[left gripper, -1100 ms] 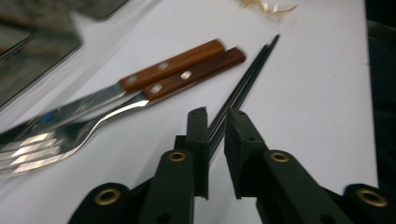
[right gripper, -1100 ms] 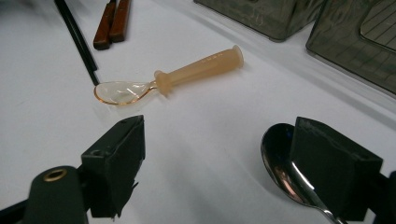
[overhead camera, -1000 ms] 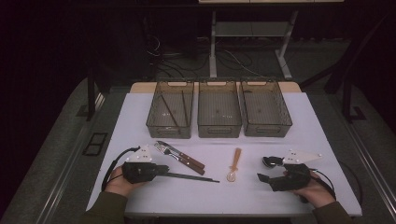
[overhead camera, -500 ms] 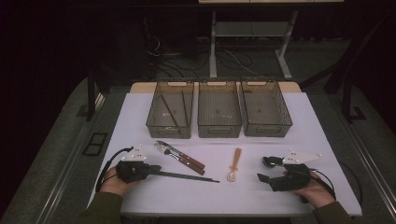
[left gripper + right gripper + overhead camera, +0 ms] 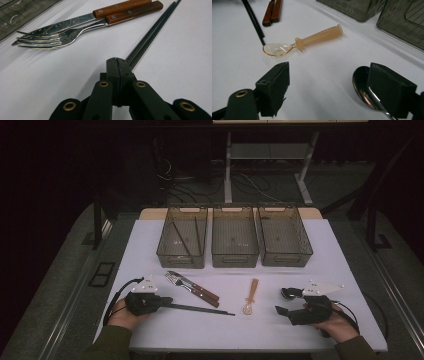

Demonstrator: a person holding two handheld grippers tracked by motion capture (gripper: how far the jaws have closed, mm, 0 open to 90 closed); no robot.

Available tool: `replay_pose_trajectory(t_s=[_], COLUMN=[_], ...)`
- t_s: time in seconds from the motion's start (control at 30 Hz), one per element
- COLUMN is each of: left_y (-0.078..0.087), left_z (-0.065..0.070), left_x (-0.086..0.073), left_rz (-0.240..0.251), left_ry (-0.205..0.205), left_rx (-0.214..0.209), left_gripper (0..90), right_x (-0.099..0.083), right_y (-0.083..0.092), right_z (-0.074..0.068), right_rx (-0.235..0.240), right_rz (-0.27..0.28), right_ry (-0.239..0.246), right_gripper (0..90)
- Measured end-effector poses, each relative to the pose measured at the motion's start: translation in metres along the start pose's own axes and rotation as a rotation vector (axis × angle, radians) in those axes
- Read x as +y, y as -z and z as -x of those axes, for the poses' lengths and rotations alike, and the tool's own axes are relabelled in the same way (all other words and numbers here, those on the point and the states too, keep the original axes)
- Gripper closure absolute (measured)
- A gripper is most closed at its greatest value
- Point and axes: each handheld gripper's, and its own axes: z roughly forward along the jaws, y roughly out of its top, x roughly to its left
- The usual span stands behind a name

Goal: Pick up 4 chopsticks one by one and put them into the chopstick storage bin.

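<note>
A white table (image 5: 235, 330) carries cutlery and three clear bins along its far edge; a person's two hands come in from the near side, each holding a gripper. The left gripper (image 5: 167, 302), near the left of the table, has its fingers (image 5: 117, 72) pressed fully together on the near end of a dark chopstick (image 5: 200, 308), which lies flat on the table and runs rightward toward the centre; in the left gripper view the chopstick (image 5: 150, 37) stretches away from the closed fingertips. Just beyond it lie a fork (image 5: 192, 289) and a knife (image 5: 197, 285) with brown wooden handles, side by side and touching. The left bin (image 5: 183, 236) holds two more dark sticks; the middle bin (image 5: 234, 237) and right bin (image 5: 284, 236) stand beside it. A small orange spoon (image 5: 251, 295) lies mid-table. The right gripper (image 5: 281, 302), near right, has its fingers (image 5: 274, 87) wide apart, holding nothing; a metal spoon (image 5: 364, 92) lies by its right finger.
</note>
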Motion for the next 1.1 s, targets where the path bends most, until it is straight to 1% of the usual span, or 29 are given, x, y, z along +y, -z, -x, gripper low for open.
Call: replay_pose_trajectory(t_s=[0.27, 0.33, 0.5, 0.77, 0.97, 1.03, 1.1], left_y=[0.0, 0.0001, 0.001, 0.003, 0.005, 0.0057, 0.006], left_z=[0.0008, 0.0011, 0.0009, 0.003, 0.0063, 0.0068, 0.0081], left_x=[0.0, 0.0001, -0.0006, -0.0038, -0.0056, -0.0058, -0.0048], left_rz=[-0.005, -0.006, -0.012, -0.01, -0.013, -0.015, -0.003], left_ry=[0.001, -0.001, 0.006, 0.023, 0.025, 0.018, 0.012], left_rx=[-0.017, -0.014, -0.023, -0.055, -0.062, -0.061, -0.06], left_gripper=[89.0, 89.0, 89.0, 89.0, 89.0, 88.9, 86.9], right_x=[0.0, 0.0, 0.0, 0.0, 0.0, -0.0001, 0.0], right_y=[0.0002, 0.0003, 0.0005, 0.0006, 0.0008, 0.0007, 0.0005], right_z=[0.0, -0.0001, 0.0, 0.0001, 0.0002, 0.0004, 0.0002], right_rx=[0.0, 0.001, 0.001, 0.001, 0.0, 0.0, 0.0], right_rz=[0.001, 0.002, 0.002, 0.001, 0.002, 0.001, 0.0], right_ry=[-0.001, -0.002, -0.003, -0.003, -0.003, -0.004, -0.004], right_gripper=[18.0, 18.0, 18.0, 18.0, 18.0, 18.0, 18.0])
